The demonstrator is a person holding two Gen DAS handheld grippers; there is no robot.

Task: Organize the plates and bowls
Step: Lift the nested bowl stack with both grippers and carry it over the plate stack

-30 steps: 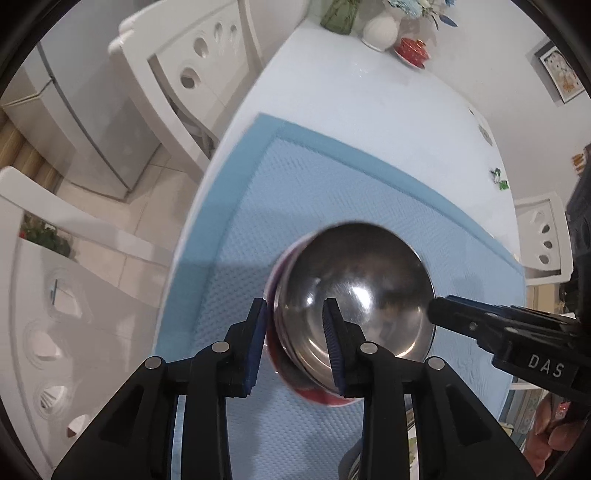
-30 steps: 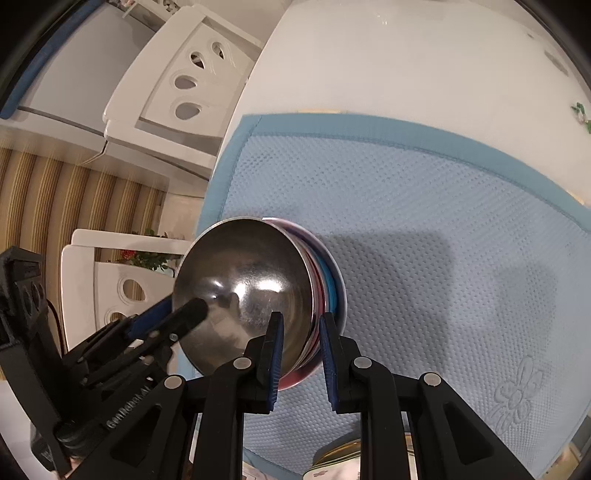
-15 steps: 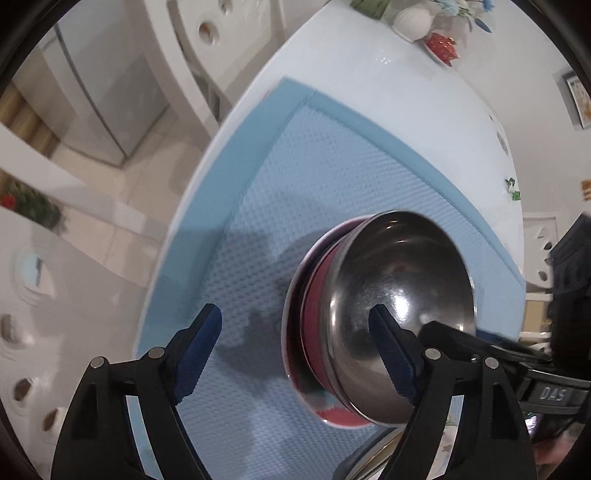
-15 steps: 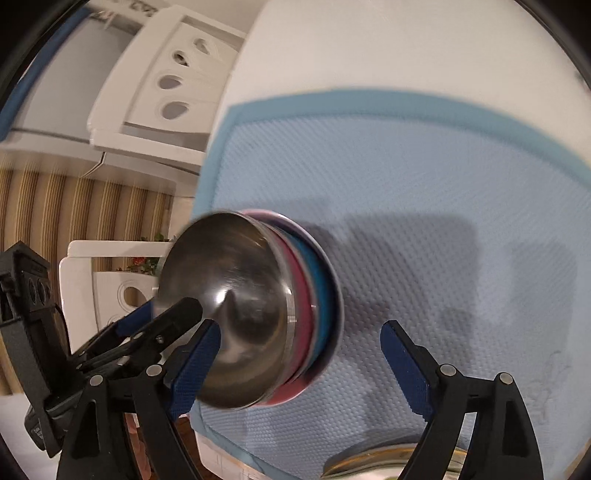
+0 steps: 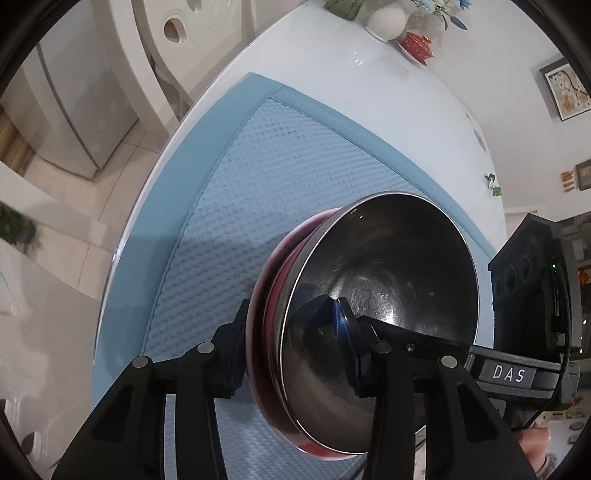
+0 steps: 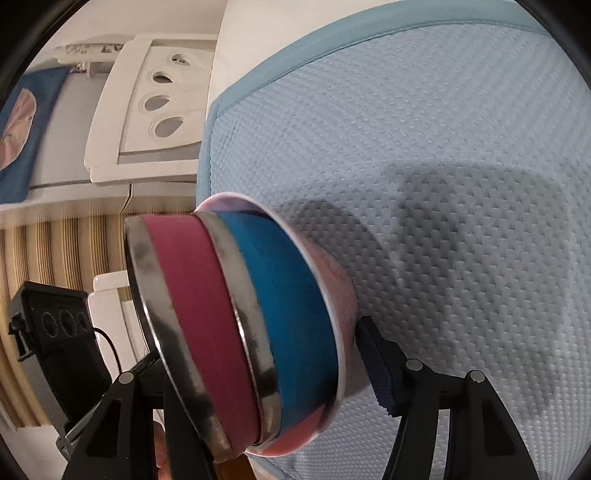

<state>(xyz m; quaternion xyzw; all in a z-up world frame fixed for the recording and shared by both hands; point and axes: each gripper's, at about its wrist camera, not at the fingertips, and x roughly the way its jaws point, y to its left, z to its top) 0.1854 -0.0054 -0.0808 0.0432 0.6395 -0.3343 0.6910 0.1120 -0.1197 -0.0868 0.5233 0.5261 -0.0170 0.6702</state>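
A nested stack of bowls is held tilted on its side above the light blue mat: a steel-lined maroon bowl on top, a steel-rimmed blue bowl under it, a pale pink bowl at the bottom. My left gripper straddles the stack's rim, one pad outside, one inside the steel bowl. My right gripper spans the whole stack from the other side, one pad against the pink bowl's base. Both look closed on the stack.
The mat lies on a white table with a white vase and a red dish at its far end. White chairs stand beside the table's left edge. A metal rim shows at the bottom edge.
Both grippers, shut on the stack's rim a second ago, opened wide, then closed across the whole bowl stack. The stack has tipped onto its side and come closer to both cameras.
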